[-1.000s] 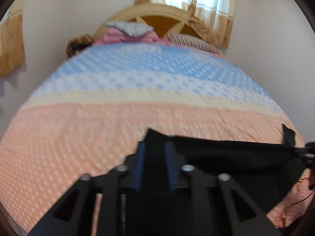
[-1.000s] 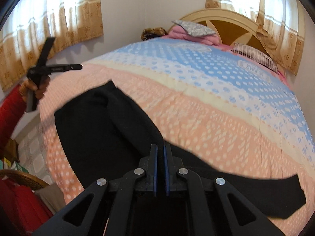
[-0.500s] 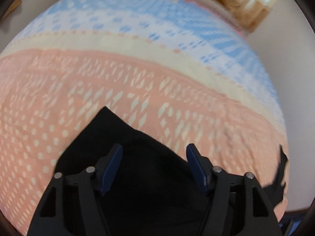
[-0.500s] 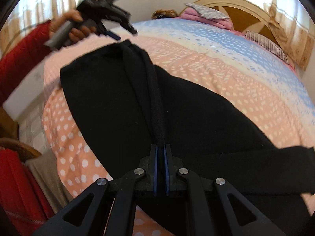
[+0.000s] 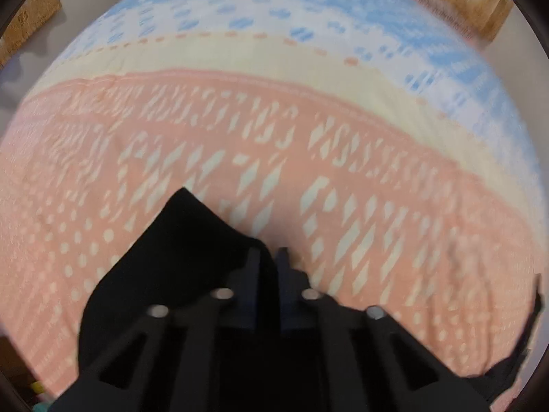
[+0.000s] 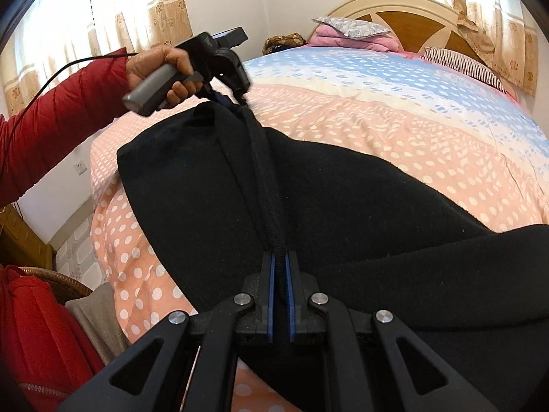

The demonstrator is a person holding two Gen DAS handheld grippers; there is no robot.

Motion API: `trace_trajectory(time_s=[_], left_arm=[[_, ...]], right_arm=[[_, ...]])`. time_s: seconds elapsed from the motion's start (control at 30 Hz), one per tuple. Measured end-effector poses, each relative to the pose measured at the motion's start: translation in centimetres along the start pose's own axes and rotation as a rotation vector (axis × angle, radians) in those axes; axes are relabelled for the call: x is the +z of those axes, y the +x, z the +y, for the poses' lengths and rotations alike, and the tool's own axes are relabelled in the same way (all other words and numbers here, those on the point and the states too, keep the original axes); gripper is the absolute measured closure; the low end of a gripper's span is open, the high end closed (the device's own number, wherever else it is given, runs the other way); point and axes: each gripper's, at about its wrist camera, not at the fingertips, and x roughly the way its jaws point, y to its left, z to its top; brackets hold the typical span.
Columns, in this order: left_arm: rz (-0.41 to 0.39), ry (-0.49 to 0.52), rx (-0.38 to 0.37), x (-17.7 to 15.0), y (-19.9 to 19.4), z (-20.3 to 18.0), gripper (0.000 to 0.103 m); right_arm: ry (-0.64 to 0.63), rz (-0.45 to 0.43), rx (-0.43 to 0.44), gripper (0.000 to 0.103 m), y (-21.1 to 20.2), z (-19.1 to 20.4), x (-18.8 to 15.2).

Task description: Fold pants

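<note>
Black pants (image 6: 343, 199) spread over the dotted bedspread (image 6: 411, 130), waistband pulled taut. Right gripper (image 6: 281, 274) clamped tight on one end of that band; left gripper (image 5: 269, 257) pinched narrow on the other, held by a hand (image 6: 161, 68). Wicker basket (image 6: 58, 283) bottom left with red cloth (image 6: 34, 326) in it.

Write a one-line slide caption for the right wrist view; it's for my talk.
Both grippers, right gripper and left gripper, pinch the black pants stretched over the dotted bedspread.
</note>
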Motion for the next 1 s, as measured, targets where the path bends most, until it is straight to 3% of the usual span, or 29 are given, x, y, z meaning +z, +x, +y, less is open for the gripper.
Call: trace_trajectory(time_s=[0.07,0.17,0.3,0.43,0.5,0.67,0.8,0.9,1.0], left_arm=[[-0.041,-0.050,-0.120,-0.6,-0.9,2.0,0.097],[-0.135,-0.092,-0.244,-1.2,-3.1,4.2,0.098],[-0.276,-0.101,-0.370,-2.6,-8.8,6.7,0.098],[-0.385,-0.095,-0.426,-4.7,-13.4,9.1,0.098],[-0.434,-0.087,-0.432,-7.0,-15.6,10.4,0.098],[-0.471,-0.087,-0.367,-13.4,-15.1,12.5,0.098],[-0.422,-0.116,-0.332,-17.6,-12.5,13.9,0.098],[-0.374,-0.135,-0.304,-18.9,-11.2,14.4,0.098],[-0.375,-0.129,-0.256,-19.6,-11.2,14.6,0.098]], right_arm=[[0.001,0.000,-0.009,0.098,-0.2,0.0,0.1],[0.016,-0.042,-0.042,0.098,-1.6,-0.3,1.0],[0.036,-0.146,-0.105,0.098,-4.7,-0.6,3.1],[-0.011,-0.189,-0.138,0.098,-6.5,0.9,4.3],[-0.031,-0.188,-0.144,0.098,-6.8,1.4,4.2],[-0.084,-0.146,-0.148,0.098,-6.7,2.8,1.8],[-0.082,-0.075,-0.126,0.098,-5.6,3.3,-0.9],[-0.083,-0.035,-0.130,0.098,-4.4,3.6,-2.2],[-0.087,-0.015,-0.152,0.098,-3.7,3.6,-3.0]])
